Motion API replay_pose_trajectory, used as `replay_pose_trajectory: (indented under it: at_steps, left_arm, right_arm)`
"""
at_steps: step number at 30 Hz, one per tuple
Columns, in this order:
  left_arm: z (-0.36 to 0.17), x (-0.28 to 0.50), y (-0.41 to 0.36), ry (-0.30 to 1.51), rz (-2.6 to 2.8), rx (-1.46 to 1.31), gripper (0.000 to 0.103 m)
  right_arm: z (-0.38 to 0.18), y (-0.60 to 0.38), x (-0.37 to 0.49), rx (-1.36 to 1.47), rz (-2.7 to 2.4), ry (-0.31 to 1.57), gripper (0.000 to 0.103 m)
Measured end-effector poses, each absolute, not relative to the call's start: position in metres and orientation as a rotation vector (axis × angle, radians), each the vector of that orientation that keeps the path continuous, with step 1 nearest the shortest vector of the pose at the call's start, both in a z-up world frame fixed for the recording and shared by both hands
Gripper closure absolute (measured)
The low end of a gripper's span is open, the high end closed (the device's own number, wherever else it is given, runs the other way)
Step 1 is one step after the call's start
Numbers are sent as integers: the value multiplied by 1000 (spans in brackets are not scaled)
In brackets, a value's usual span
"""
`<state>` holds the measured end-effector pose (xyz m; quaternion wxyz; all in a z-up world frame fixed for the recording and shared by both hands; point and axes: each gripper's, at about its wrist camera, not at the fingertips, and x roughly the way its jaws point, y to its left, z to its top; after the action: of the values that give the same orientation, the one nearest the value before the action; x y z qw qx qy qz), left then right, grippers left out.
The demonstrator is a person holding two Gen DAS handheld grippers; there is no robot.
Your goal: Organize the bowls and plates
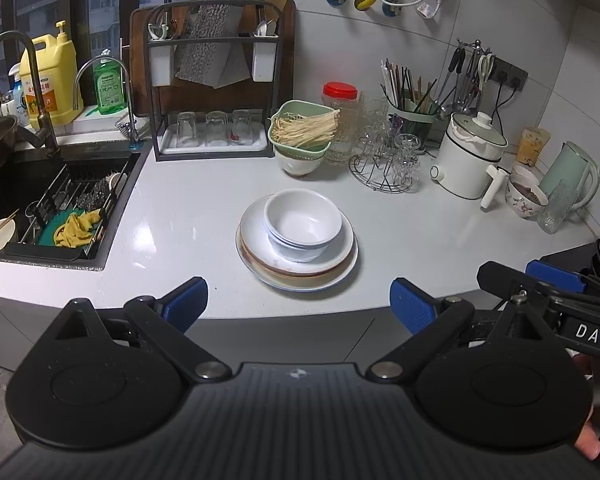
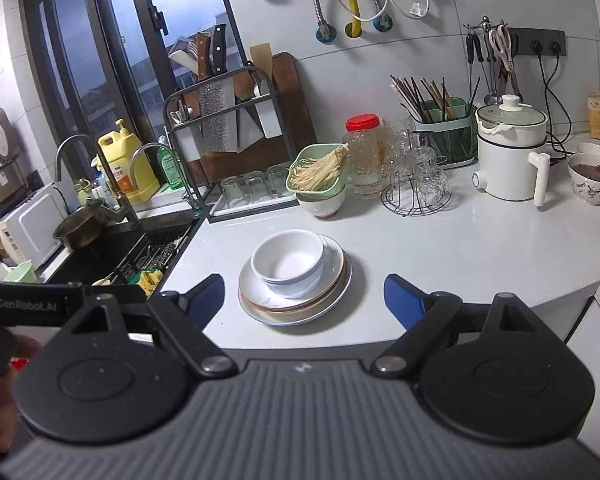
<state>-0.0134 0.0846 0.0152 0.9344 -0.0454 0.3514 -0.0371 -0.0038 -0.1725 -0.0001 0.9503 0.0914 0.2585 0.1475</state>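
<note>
A stack of white bowls (image 1: pixel 302 224) sits on a stack of plates (image 1: pixel 332 270) near the front edge of the white counter (image 1: pixel 188 216). The same bowls (image 2: pixel 288 262) and plates (image 2: pixel 332 280) show in the right wrist view. My left gripper (image 1: pixel 299 304) is open and empty, held back from the counter's front edge, below the stack. My right gripper (image 2: pixel 304 300) is open and empty, also in front of the stack. Part of the right gripper (image 1: pixel 556 280) shows at the right of the left wrist view.
A black sink (image 1: pixel 56 204) with a rack and a cloth lies left. A knife rack with glasses (image 1: pixel 214 92), a green basket on a bowl (image 1: pixel 302 132), a jar, a glass stand (image 1: pixel 384 160), a white pot (image 1: pixel 470 156) and a patterned bowl (image 1: pixel 526 196) line the back.
</note>
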Motion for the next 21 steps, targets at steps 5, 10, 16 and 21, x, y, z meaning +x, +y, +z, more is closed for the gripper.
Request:
replay_pose_trajectory:
  at_steps: [5, 10, 16, 21]
  left_arm:
    - [14, -12, 84, 723, -86, -95, 4]
    - [14, -12, 83, 725, -90, -98, 4]
    - [14, -16, 81, 719, -86, -105, 4]
    - [13, -18, 80, 724, -79, -107, 4]
  right_arm:
    - [0, -171, -4, 179, 296, 525, 15]
    - [2, -171, -6, 173, 292, 522, 15]
    - [2, -172, -7, 171, 285, 524, 15]
    - [1, -173, -7, 175, 289, 521, 15]
